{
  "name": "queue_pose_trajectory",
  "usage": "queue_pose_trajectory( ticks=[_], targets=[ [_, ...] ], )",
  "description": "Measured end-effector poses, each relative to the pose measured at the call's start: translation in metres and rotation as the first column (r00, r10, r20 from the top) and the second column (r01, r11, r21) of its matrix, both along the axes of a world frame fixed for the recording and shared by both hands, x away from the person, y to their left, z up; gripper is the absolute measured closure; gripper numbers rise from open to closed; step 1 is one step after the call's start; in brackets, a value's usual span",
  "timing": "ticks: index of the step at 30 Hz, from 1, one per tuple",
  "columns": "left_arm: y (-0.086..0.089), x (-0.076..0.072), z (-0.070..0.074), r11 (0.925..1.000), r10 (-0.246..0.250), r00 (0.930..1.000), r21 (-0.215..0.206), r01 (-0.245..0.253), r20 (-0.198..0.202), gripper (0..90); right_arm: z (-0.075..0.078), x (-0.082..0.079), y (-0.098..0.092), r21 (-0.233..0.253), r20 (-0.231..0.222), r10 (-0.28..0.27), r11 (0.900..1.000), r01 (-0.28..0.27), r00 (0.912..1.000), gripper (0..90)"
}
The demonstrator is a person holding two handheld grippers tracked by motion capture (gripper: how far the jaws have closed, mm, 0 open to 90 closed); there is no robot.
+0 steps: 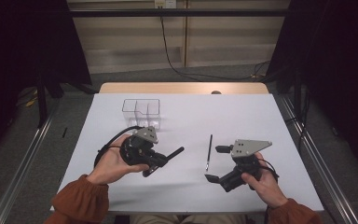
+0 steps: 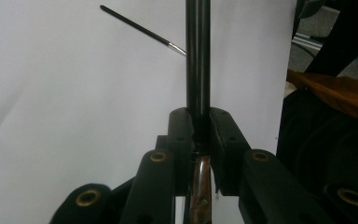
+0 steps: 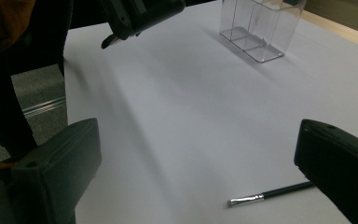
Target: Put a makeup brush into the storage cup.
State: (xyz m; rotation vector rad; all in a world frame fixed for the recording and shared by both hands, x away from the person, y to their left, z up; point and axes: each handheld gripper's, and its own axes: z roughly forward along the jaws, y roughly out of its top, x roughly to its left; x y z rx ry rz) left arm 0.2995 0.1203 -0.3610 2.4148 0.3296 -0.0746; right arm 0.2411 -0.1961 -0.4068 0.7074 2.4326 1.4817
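Observation:
My left gripper [image 1: 161, 158] is shut on a thick black stick [image 1: 173, 153], held a little above the white table [image 1: 261, 116]. In the left gripper view the stick [image 2: 198, 56] runs straight out from between the jaws of that gripper [image 2: 199, 126], with a coppery collar behind them. A thin black brush [image 1: 209, 151] with a silver ferrule lies flat mid-table. My right gripper [image 1: 217, 163] stands open just right of it, with nothing between its jaws. In the right gripper view the brush [image 3: 270, 193] lies near the right jaw of this gripper [image 3: 200, 163].
A clear plastic container [image 1: 142, 112] with three compartments stands at the back left of the table, also in the right gripper view [image 3: 256, 28]. The thin brush [image 2: 140, 29] lies beyond the held stick. Metal rails and dark curtains flank the table.

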Motion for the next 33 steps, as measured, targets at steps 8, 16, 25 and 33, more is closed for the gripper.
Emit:
queue_pose_trajectory(
  ticks=[8, 16, 25, 33],
  targets=[
    [-0.005, 0.001, 0.002, 0.9991, -0.025, 0.9996, 0.034, 0.026, -0.012, 79.7, 0.008, 0.012, 0.007, -0.062, -0.037, 0.048, 0.997, -0.05, 0.9981, 0.1],
    [-0.015, 0.001, 0.004, 0.9953, -0.056, 0.9984, 0.078, 0.057, -0.008, 79.7, 0.011, 0.023, 0.018, -0.143, -0.077, 0.119, 0.981, -0.129, 0.9899, 1.3],
    [-0.03, 0.005, 0.003, 0.9865, -0.083, 0.9965, 0.141, 0.084, -0.012, 79.7, 0.014, 0.029, 0.03, -0.248, -0.139, 0.234, 0.932, -0.262, 0.9623, 2.8],
    [-0.036, 0.003, -0.002, 0.9768, -0.108, 0.9938, 0.183, 0.111, -0.024, 79.6, 0.023, 0.034, 0.04, -0.345, -0.162, 0.265, 0.887, -0.306, 0.9505, 2.5]
  ],
)
